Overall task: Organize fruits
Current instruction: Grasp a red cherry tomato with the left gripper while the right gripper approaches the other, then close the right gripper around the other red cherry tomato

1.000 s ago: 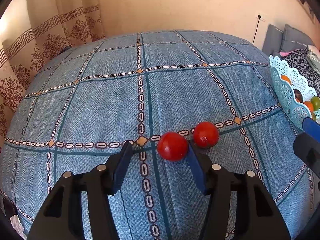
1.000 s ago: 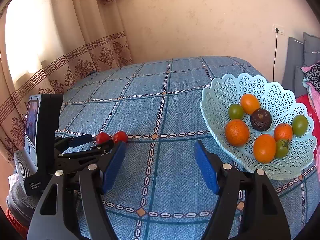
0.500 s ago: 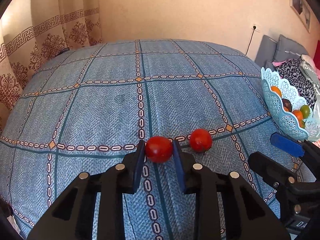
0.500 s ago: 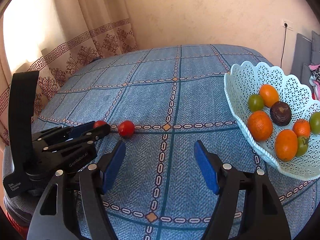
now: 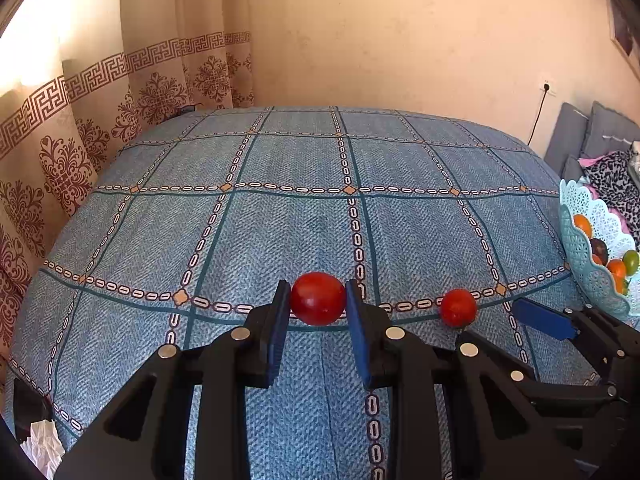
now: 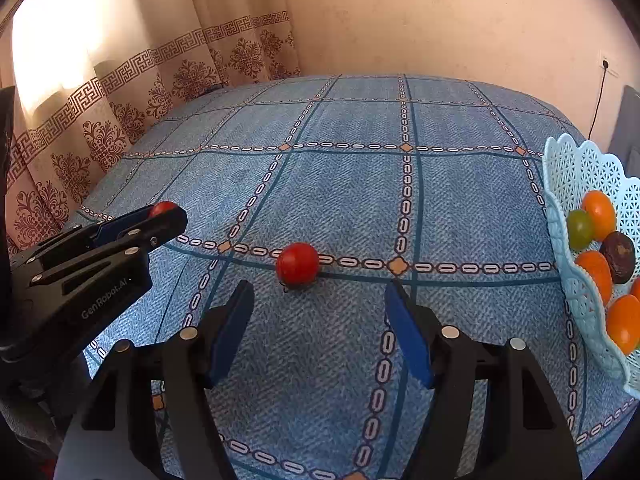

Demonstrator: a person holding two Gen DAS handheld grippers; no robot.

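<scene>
Blue pads of the left gripper (image 5: pixel 318 300) press both sides of a red tomato (image 5: pixel 317 298), gripped above the blue patterned bedspread (image 5: pixel 280 220). The right gripper (image 6: pixel 320 308) stands wide open and empty, just short of a second tomato (image 6: pixel 297 263) lying on the cloth. The step in hand looks like pickup; next, the held tomato should travel right to the pale blue lattice basket (image 6: pixel 576 168) and be released among the fruit.
</scene>
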